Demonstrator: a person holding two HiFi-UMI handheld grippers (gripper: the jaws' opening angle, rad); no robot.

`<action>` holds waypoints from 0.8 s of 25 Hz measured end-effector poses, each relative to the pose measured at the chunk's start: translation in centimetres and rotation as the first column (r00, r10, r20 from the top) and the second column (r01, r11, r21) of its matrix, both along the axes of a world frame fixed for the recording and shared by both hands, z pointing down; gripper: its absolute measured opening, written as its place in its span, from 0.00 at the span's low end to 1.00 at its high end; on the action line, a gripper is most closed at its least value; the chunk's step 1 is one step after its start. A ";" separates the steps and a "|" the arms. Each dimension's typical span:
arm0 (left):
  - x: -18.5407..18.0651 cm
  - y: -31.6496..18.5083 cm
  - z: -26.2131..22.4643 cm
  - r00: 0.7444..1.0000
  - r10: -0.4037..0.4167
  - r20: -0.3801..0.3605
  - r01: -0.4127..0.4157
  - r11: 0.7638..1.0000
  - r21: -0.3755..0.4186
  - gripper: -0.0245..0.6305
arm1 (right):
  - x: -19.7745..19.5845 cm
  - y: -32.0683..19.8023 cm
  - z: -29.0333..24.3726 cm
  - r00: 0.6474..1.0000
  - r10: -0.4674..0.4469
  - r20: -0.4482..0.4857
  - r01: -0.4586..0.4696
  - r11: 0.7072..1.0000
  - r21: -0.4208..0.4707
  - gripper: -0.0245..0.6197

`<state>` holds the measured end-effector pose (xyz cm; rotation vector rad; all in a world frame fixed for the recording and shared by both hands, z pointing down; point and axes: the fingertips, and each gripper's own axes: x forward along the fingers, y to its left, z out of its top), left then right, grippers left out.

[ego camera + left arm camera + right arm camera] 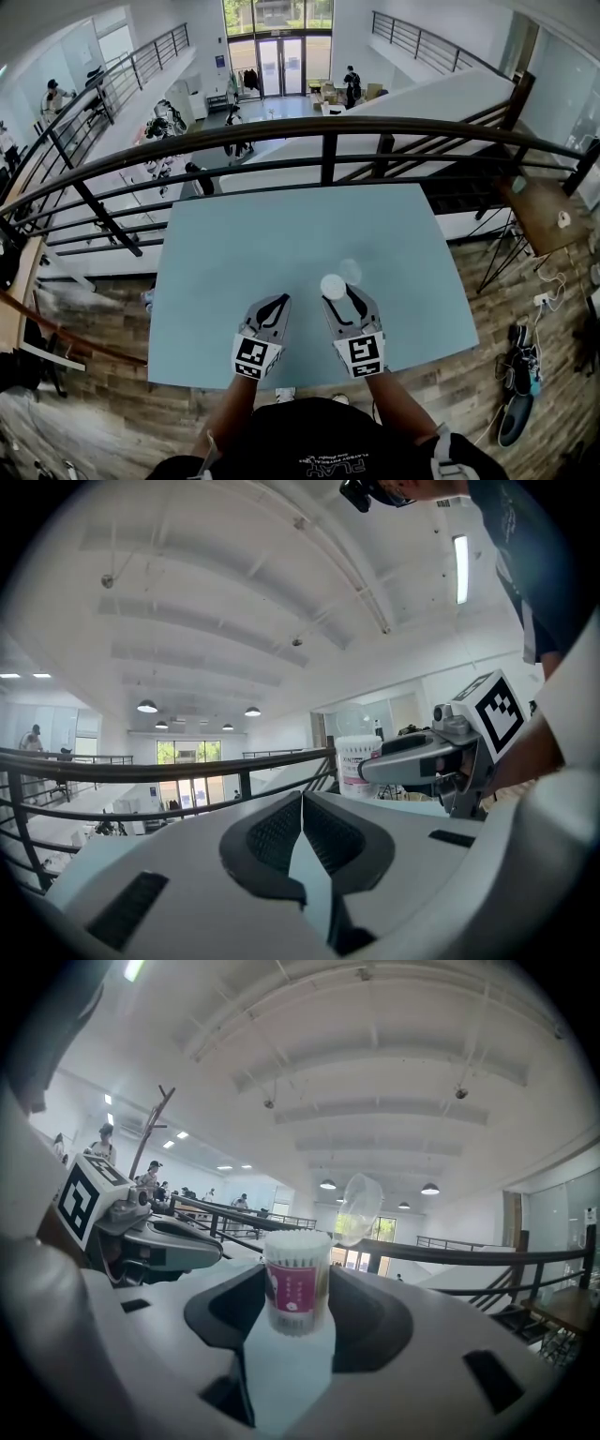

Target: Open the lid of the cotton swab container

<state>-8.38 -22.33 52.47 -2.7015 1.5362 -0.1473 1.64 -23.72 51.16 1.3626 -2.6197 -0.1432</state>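
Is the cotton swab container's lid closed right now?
No, the clear lid is tipped back behind the cotton swab container, leaving the swab tips exposed.

The cotton swab container (297, 1283), a clear cylinder with a pink label, stands upright at frame centre, packed with white swabs, its top uncovered. The clear lid (359, 1208) sits tilted just above and right of the rim.

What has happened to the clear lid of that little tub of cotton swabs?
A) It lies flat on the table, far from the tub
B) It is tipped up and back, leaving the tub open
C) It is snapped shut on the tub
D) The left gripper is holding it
B: the clear lid stands tilted up behind the top of the cotton swab container, and the white swab tips are uncovered.
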 end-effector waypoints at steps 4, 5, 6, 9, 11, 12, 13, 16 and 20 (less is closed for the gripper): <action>0.1 0.1 0.2 1.000 0.004 0.005 -0.004 1.000 0.000 0.07 | 0.1 0.1 0.2 1.000 0.006 0.007 -0.006 1.000 -0.006 0.38; 0.1 0.1 0.1 1.000 0.005 0.005 -0.005 1.000 0.001 0.07 | 0.1 0.1 0.2 1.000 0.008 0.009 -0.008 1.000 -0.007 0.38; 0.2 0.2 0.1 1.000 0.007 0.005 -0.007 1.000 0.001 0.07 | 0.2 0.1 0.2 1.000 0.009 0.010 -0.009 1.000 -0.008 0.38; 0.2 0.3 0.0 1.000 0.009 0.006 -0.009 1.000 0.002 0.07 | 0.2 0.1 0.2 1.000 0.011 0.012 -0.011 1.000 -0.011 0.38; 0.1 0.3 -0.1 1.000 0.011 0.005 -0.011 1.000 0.002 0.07 | 0.1 0.1 0.3 1.000 0.014 0.011 -0.014 1.000 -0.013 0.38; 0.1 0.4 -0.1 1.000 0.011 0.004 -0.011 1.000 0.003 0.07 | 0.1 0.1 0.3 1.000 0.015 0.011 -0.015 1.000 -0.015 0.38; 0.1 0.4 -0.1 1.000 0.011 0.005 -0.011 1.000 0.003 0.07 | 0.1 0.1 0.4 1.000 0.017 0.010 -0.017 1.000 -0.016 0.38; 0.0 0.5 -0.1 1.000 0.009 0.005 -0.009 1.000 0.002 0.07 | 0.2 0.1 0.6 1.000 0.022 0.009 -0.022 1.000 -0.018 0.38; -0.1 0.5 -0.2 1.000 0.008 0.009 -0.008 1.000 0.007 0.07 | 0.5 0.1 0.9 1.000 0.026 0.002 -0.025 1.000 -0.013 0.38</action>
